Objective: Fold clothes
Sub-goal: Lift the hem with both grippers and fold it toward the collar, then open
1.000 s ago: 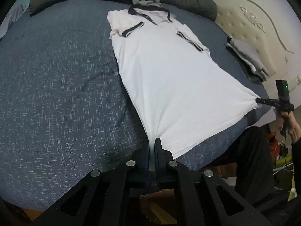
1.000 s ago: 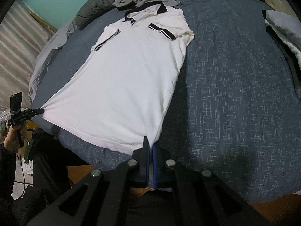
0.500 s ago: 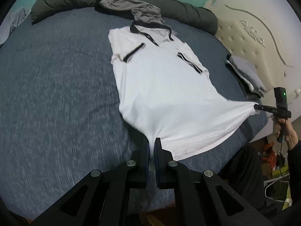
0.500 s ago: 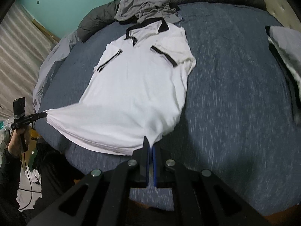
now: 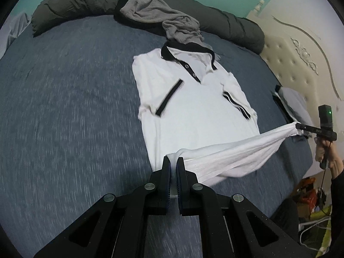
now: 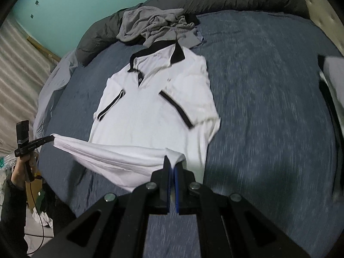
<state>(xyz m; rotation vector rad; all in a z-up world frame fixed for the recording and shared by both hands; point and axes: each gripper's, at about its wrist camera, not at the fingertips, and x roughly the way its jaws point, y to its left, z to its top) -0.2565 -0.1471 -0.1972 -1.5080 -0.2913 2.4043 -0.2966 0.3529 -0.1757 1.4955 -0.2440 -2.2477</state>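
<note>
A white polo shirt point(image 5: 193, 111) point(image 6: 154, 111) with black collar and sleeve trim lies face up on the blue bed, its sleeves folded in over the chest. My left gripper point(image 5: 173, 161) is shut on one hem corner. My right gripper point(image 6: 173, 163) is shut on the other hem corner. Both corners are lifted, and the hem hangs stretched between them over the lower part of the shirt. In the left wrist view the right gripper point(image 5: 297, 126) shows at the far right, held by a hand. The left gripper point(image 6: 51, 138) appears at the left edge of the right wrist view.
A crumpled grey garment point(image 5: 163, 19) point(image 6: 154, 23) lies just past the collar, against a dark rolled duvet point(image 5: 81, 0). Folded clothes point(image 5: 294, 103) are stacked near the cream headboard point(image 5: 301, 60). Blue bedding point(image 5: 64, 107) spreads wide to the left of the shirt, and the bed edge lies near me.
Both grippers have lifted the hem corners off the bed edge and carried them towards the collar. The hem has gone from lying flat to hanging stretched above the shirt's lower half.
</note>
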